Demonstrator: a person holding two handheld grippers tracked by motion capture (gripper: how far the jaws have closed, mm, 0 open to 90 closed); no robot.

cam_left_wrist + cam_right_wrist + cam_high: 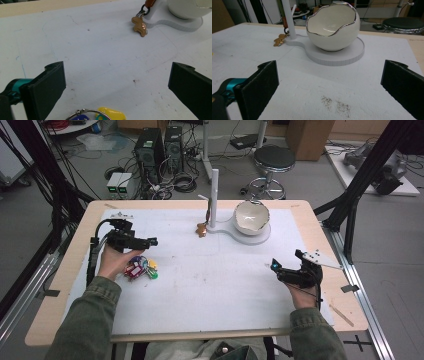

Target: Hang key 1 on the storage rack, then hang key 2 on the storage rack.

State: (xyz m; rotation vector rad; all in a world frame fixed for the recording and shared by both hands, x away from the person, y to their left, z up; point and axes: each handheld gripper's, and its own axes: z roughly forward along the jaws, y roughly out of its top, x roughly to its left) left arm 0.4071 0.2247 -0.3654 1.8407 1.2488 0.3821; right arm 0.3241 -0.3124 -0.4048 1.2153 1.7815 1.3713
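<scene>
- The left claw (150, 241) hovers over the left part of the white mat (210, 285) on the worktop (65, 270), its jaws spread wide and gripping nothing.
- A bunch of coloured key tags (141, 268) on a metal ring lies on the mat just below and beside the left claw, close against the left hand (116, 261). In the left gripper view the ring and a yellow tag (111, 113) sit at the bottom edge, between the two jaws but not touched by either.
- The right claw (276, 266) is held over the right part of the mat, well apart from the key tags. Its jaws also stand wide open and empty.
- At the far side of the mat a white stand (240, 236) carries an egg-shaped bowl (332, 27) with a silver rim.
- From the stand's upright post (214, 195) a small brown charm (140, 26) hangs, resting on the mat just beside the base.
</scene>
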